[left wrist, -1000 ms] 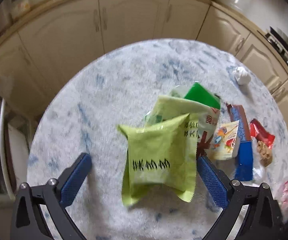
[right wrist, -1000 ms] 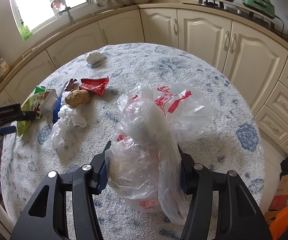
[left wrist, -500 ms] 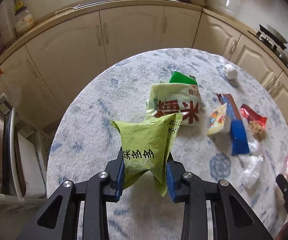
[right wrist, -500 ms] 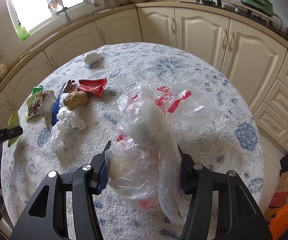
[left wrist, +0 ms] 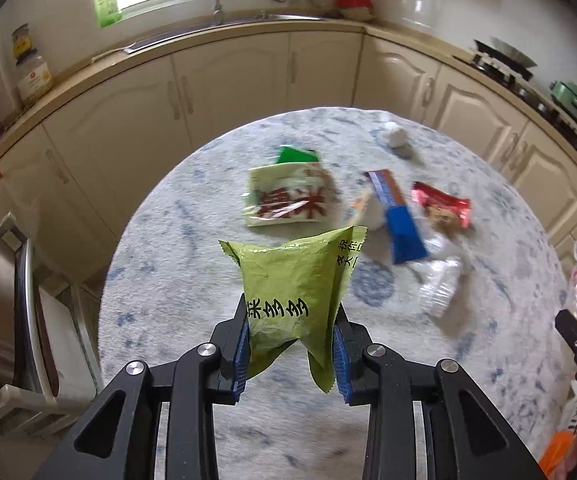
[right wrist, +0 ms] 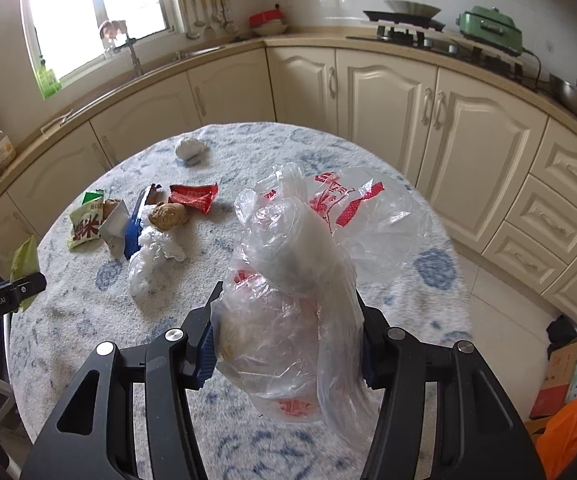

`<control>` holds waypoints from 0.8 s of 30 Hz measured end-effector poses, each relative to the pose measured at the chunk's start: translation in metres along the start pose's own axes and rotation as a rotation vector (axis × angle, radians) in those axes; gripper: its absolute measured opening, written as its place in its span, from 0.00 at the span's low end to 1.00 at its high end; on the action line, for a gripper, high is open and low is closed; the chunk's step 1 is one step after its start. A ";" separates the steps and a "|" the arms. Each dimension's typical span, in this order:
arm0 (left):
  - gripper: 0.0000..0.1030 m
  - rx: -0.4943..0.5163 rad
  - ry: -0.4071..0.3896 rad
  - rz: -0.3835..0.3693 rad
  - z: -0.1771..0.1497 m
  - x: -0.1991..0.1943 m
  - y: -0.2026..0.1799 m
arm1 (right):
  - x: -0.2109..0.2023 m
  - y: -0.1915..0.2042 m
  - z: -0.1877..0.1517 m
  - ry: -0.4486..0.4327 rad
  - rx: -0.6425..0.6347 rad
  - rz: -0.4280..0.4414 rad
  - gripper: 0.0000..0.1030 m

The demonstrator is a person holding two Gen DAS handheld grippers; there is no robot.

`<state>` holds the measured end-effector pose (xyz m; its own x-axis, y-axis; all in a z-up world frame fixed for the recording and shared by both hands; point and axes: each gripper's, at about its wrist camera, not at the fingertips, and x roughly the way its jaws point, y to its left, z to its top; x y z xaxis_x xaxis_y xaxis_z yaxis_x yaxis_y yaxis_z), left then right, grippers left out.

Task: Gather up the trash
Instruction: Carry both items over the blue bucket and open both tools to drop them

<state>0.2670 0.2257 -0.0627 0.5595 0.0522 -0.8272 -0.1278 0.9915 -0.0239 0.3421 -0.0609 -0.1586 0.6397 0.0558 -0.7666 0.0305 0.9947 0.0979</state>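
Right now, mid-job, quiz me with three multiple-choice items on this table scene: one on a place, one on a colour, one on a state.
1. Where does the crumpled white paper ball lie?
A. at the table's far edge, apart from the wrappers
B. inside the clear bag
C. under the blue wrapper

2. What colour is the snack packet in the left hand-held gripper?
A. red
B. light green
C. blue

3. What state is the right hand-held gripper in?
A. open and empty
B. shut on the clear plastic bag
C. shut on a red wrapper

Answers:
1 A, the ball sits alone near the far rim of the table.
2 B, the pinched packet is light green with black characters.
3 B, both pads press the bag's sides, and it bulges between them.
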 end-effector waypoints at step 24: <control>0.30 0.430 0.073 -0.377 -0.047 -0.004 -0.234 | -0.083 -0.174 -0.073 -0.035 0.400 -0.349 0.53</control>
<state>0.2561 -0.0124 -0.0806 0.4423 -0.3074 -0.8425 0.4227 0.9000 -0.1066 0.2271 -0.2327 -0.1585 0.5644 -0.2822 -0.7758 0.5325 0.8426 0.0809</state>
